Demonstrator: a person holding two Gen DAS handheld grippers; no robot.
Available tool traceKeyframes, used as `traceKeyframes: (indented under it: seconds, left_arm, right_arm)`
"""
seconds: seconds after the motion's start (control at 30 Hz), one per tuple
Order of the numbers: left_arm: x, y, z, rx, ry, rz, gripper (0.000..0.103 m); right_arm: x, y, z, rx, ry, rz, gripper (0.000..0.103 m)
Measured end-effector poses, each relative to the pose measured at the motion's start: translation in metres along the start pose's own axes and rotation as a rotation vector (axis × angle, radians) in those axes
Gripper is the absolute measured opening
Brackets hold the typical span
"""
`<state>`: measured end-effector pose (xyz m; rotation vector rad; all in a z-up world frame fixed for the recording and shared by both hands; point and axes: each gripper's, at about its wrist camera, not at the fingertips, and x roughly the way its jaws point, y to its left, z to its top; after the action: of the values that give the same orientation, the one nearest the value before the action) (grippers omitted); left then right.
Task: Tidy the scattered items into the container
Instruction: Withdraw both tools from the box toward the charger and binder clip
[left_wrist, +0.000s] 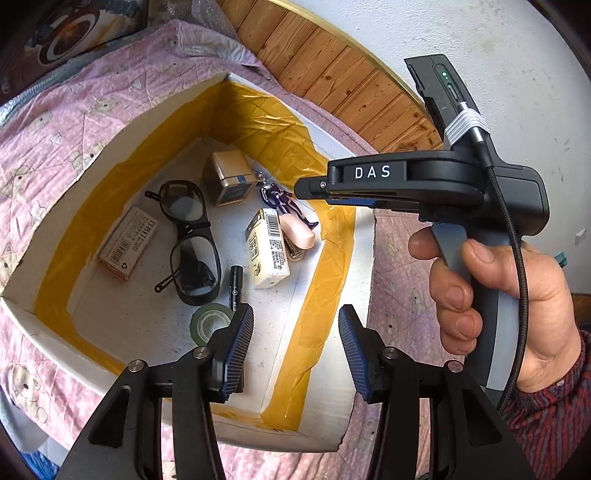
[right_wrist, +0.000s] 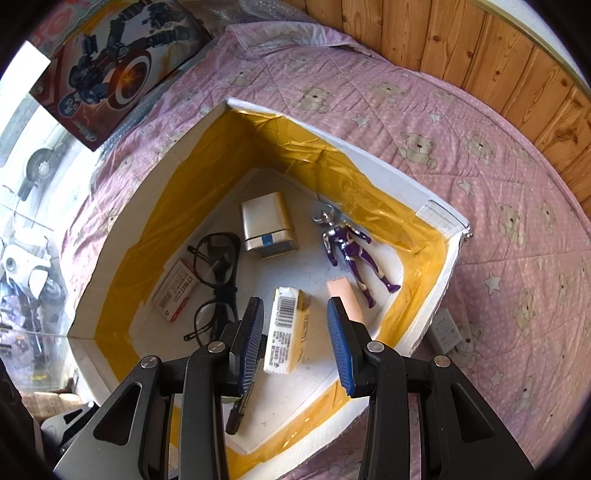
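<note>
A white foam box (left_wrist: 321, 421) (right_wrist: 388, 173) lined with yellow tape lies on the bed. Inside are a gold tin (left_wrist: 229, 181), dark glasses (left_wrist: 192, 240), a red-and-white carton (left_wrist: 127, 243), a yellow-white packet (right_wrist: 288, 328), a pink block (right_wrist: 345, 299), a purple figure (right_wrist: 351, 254), a black marker (left_wrist: 235, 286) and a tape roll (left_wrist: 208, 323). My left gripper (left_wrist: 295, 314) hovers open and empty over the box's near corner. My right gripper (right_wrist: 295, 304) is open above the packet, holding nothing. A small white packet (right_wrist: 448, 332) lies outside, by the box's right wall.
The box rests on a pink bear-print bedspread (right_wrist: 461, 147). A wooden panel (right_wrist: 498, 55) runs behind the bed. A toy box with a shield picture (right_wrist: 110, 74) leans at the far left. A hand (left_wrist: 498, 295) holds the right gripper's handle.
</note>
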<state>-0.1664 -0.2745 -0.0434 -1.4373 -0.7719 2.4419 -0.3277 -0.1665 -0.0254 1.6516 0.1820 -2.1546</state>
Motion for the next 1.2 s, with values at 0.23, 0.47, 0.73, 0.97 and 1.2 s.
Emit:
traceKeyframes:
  seconds: [0.23, 0.47, 0.73, 0.97, 1.2]
  left_arm:
    - [-0.018, -0.016, -0.012, 0.099, -0.072, 0.076, 0.050]
    - [-0.027, -0.031, -0.020, 0.160, -0.112, 0.127, 0.050]
    - [-0.028, -0.051, -0.027, 0.190, -0.143, 0.118, 0.050]
    - [-0.014, -0.082, -0.033, 0.254, -0.127, 0.086, 0.050]
    - [0.013, -0.118, -0.038, 0.324, -0.086, 0.056, 0.050]
  right_arm:
    - [-0.026, 0.010, -0.023, -0.050, -0.042, 0.027, 0.038]
    - [-0.049, 0.012, -0.048, -0.080, -0.089, 0.087, 0.038]
    - [-0.068, -0.017, -0.073, -0.054, -0.141, 0.144, 0.038]
    - [-0.077, -0.065, -0.097, 0.040, -0.180, 0.173, 0.038]
    - [-0.070, -0.114, -0.116, 0.132, -0.194, 0.170, 0.038]
